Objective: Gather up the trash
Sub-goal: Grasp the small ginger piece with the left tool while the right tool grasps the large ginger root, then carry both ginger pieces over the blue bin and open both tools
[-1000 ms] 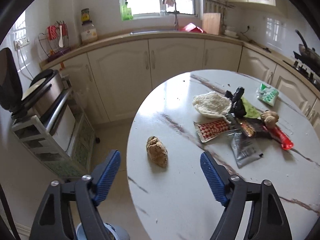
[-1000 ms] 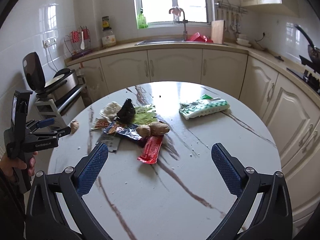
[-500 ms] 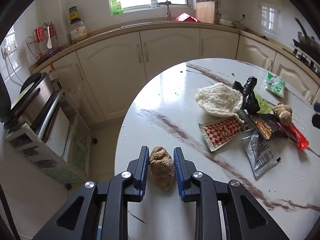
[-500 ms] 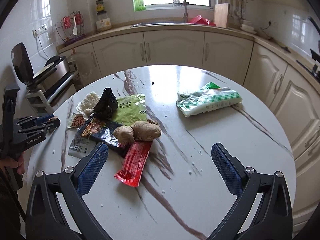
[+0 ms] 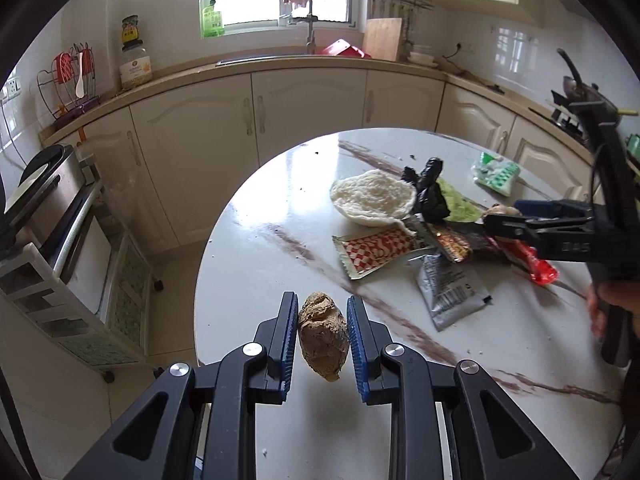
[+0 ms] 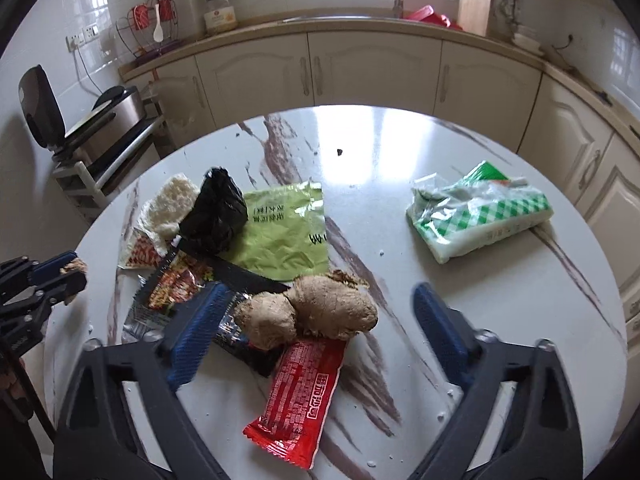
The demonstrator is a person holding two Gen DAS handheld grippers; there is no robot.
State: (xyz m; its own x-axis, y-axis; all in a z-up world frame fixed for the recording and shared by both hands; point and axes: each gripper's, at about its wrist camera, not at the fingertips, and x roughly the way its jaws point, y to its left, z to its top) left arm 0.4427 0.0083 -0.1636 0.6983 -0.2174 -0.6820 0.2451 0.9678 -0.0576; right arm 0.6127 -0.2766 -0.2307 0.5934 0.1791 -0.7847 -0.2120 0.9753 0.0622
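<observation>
A brown knobbly lump (image 5: 322, 336) sits between the blue pads of my left gripper (image 5: 322, 300), which is shut on it near the round marble table's (image 5: 256, 248) left edge. I cannot tell whether the lump is off the surface. My right gripper (image 6: 320, 296) hovers low over the trash pile with its jaws closing. A two-lobed brown root (image 6: 308, 316) lies between them, untouched by the pads. The root rests on a red wrapper (image 6: 304, 396) and a dark wrapper (image 6: 244, 352). A black bag (image 6: 214, 216) and a green wrapper (image 6: 284, 236) lie behind it.
A white spongy disc (image 5: 372, 200), a red-checked sachet (image 5: 376, 250) and a silver sachet (image 5: 452, 292) lie in the pile. A green-checked pack (image 6: 480, 212) lies apart at the right. Cream cabinets (image 5: 308, 108) ring the table. A shelf rack with an appliance (image 5: 48, 216) stands at the left.
The left jaws came in from wide open and shut on the brown lump. The right gripper dropped toward the pile, and its jaws narrowed around the root.
</observation>
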